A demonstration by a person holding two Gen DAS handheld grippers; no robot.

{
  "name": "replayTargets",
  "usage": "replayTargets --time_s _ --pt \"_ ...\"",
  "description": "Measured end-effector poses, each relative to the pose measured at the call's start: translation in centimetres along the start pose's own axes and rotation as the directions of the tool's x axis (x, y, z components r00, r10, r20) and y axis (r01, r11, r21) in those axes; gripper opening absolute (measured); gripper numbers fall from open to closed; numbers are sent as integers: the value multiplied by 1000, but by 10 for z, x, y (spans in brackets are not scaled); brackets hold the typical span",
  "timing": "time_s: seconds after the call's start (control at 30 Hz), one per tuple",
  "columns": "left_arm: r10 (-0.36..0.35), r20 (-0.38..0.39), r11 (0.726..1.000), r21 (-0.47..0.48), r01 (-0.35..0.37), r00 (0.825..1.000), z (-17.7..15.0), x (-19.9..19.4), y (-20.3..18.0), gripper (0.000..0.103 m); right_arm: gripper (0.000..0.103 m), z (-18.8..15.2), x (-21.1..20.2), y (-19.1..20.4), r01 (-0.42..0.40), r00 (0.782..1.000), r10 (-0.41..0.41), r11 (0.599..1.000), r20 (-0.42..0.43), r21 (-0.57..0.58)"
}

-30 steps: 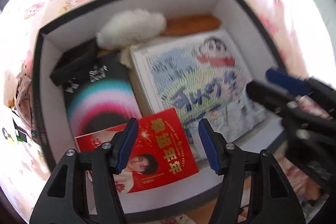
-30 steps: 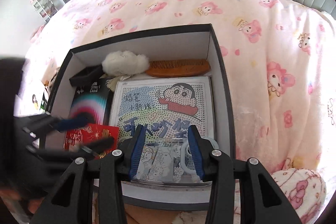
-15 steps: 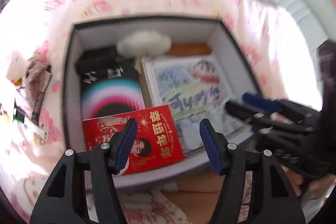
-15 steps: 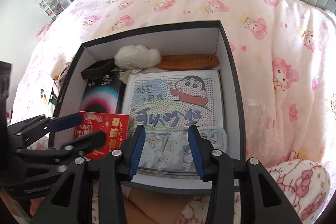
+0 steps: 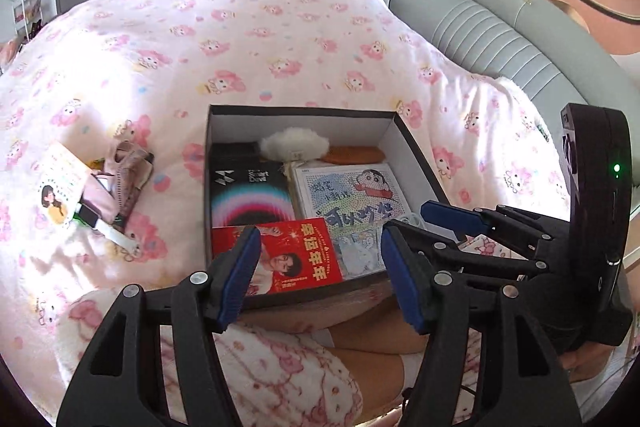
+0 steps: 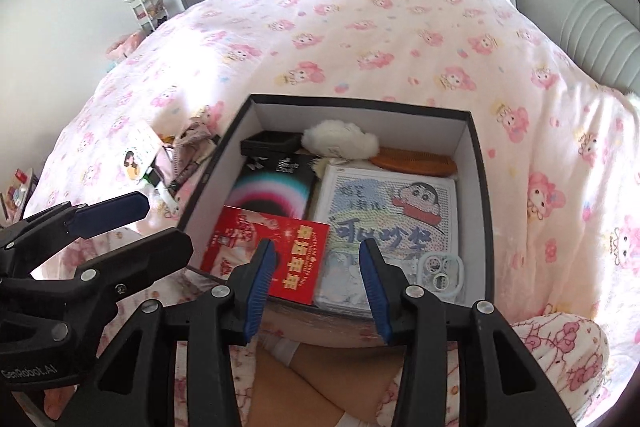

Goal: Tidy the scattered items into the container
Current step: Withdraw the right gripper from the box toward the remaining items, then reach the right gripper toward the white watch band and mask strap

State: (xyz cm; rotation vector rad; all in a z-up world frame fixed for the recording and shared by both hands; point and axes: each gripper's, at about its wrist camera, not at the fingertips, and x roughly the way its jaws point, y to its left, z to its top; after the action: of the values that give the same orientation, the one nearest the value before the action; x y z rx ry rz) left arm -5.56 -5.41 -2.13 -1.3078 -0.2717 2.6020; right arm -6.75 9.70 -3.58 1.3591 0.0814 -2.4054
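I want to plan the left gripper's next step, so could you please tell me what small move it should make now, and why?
Probably swing the left gripper leftward toward the small pile on the pink blanket. Both grippers are open and empty, and those items lie outside the box.

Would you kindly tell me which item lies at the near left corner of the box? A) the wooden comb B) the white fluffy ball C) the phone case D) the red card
D: the red card lies in the near left corner of the box, overlapping the black Smart Devil package.
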Motion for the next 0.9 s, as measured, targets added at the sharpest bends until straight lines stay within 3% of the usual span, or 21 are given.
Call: replayTargets --time_s 0.2,0.57,0.73,0.8,0.9 --pt "45 52 999 -14 -44 998 -18 -27 17 62 39 -6 -5 31 -45 999 45 997 -1 -60" --pt "104 79 978 -188 -88 991 -41 -50 97 48 39 0 30 113 -127 991 116 974 -68 -188" --pt "102 97 943 -326 -65 990 -34 -45 157 48 39 28 63 147 -266 962 244 940 -125 -212" --pt "129 95 920 -382 -83 987 -31 -38 186 48 39 46 78 146 -268 960 249 950 -130 -158" --pt "176 28 875 -462 -143 984 -33 -14 234 47 39 68 105 155 -236 965 212 958 -153 -161"
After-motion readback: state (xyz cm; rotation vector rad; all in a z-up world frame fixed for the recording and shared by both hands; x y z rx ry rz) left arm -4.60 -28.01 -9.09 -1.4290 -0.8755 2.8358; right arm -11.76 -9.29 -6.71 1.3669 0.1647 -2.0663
